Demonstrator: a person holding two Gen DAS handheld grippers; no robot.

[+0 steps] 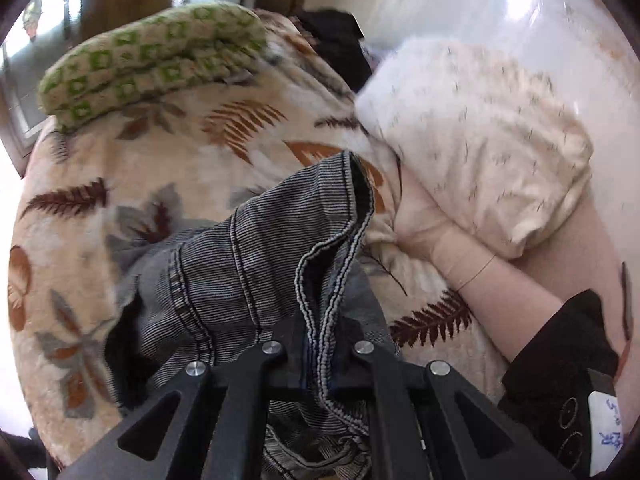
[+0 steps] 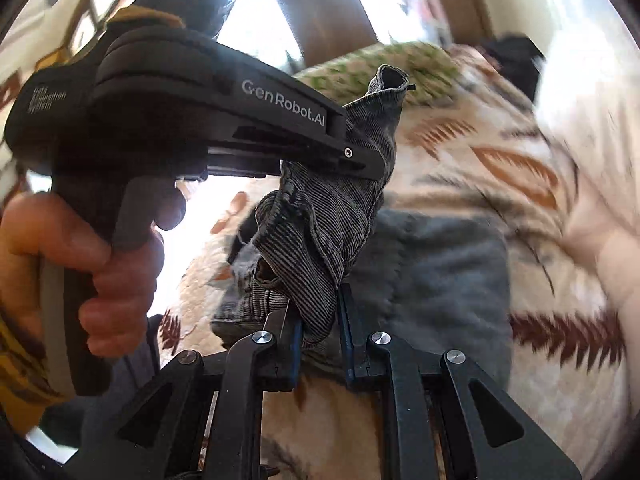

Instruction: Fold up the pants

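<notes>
Pants [image 1: 256, 264] bunched on blanket [image 1: 100, 168], between both grippers, left gripper [image 1: 318, 346] beside right gripper [image 2: 318, 334]. Pillow [image 1: 480, 140] at blanket's right edge. Folded throw [image 1: 152, 52] at far edge.

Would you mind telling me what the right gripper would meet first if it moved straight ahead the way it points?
The right gripper is already shut on the grey striped denim pants. Beyond that bunched cloth, it would probably meet the left gripper, though depth is unclear.
</notes>
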